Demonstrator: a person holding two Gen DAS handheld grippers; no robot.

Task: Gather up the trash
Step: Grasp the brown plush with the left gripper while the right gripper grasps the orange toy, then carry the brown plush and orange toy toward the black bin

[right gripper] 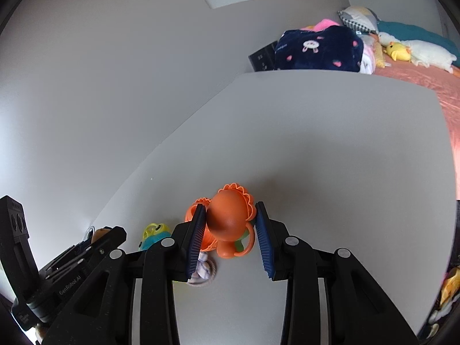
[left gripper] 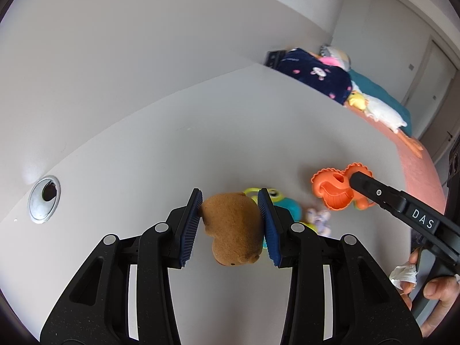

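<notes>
My left gripper [left gripper: 230,227] is shut on a brown plush bear [left gripper: 233,230], both blue pads pressing its sides above the white table [left gripper: 172,143]. My right gripper [right gripper: 230,238] is open around an orange toy [right gripper: 230,221] on the table; the left pad touches it and a gap shows at the right pad. In the left wrist view the right gripper's finger [left gripper: 373,192] lies against the orange toy [left gripper: 333,192]. A teal and yellow frog toy [right gripper: 153,234] and a pale crumpled knot of rope [right gripper: 202,270] lie between the two grippers.
A metal cable grommet [left gripper: 44,198] sits in the table at the far left. A wall runs behind the table. Beyond the table's far edge is a bed [right gripper: 417,77] with a navy blanket [right gripper: 319,49], a yellow duck plush [right gripper: 398,51] and pillows.
</notes>
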